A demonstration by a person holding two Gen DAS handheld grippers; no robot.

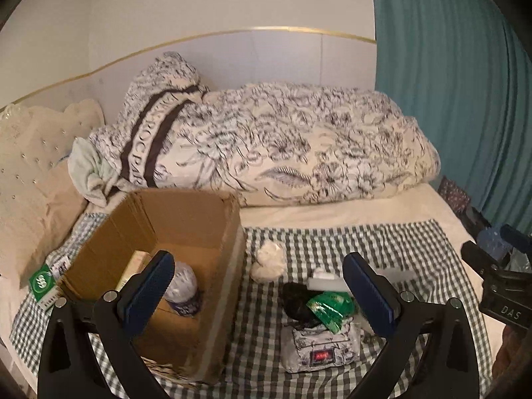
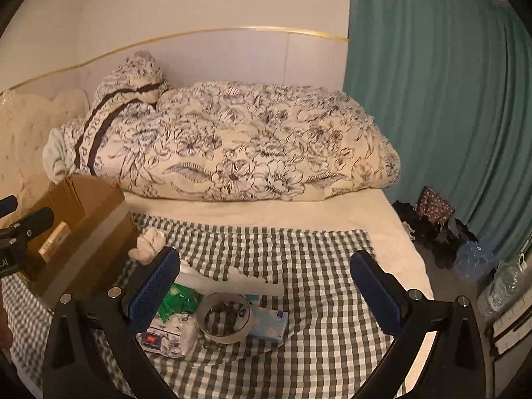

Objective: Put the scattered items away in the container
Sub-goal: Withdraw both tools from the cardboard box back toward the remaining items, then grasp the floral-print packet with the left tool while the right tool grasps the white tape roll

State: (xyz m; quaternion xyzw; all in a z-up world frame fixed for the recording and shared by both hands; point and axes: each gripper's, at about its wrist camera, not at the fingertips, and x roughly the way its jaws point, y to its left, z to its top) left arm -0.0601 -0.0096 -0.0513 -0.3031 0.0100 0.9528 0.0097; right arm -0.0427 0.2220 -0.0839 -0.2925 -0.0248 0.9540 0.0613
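The cardboard box (image 1: 186, 232), lower left of the left wrist view, holds a pale carton (image 1: 134, 266) and a white bundle (image 1: 183, 282), both partly hidden by the left gripper (image 1: 259, 292), jaws apart. Right gripper (image 2: 266, 286), jaws apart and empty, frames a tape roll (image 2: 224, 317) at lower centre.

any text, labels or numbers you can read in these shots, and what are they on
"DAS": white letters on the right hand-held gripper body, seen from the left wrist.
"PROC PAR": partial lettering on the dark-edged band of the floral duvet; the rest is folded away.
Green carton beside the cardboard box: white logo, unreadable.
Red label on the floral tissue pack: too blurred.
Yellow box label inside the cardboard box: too small.
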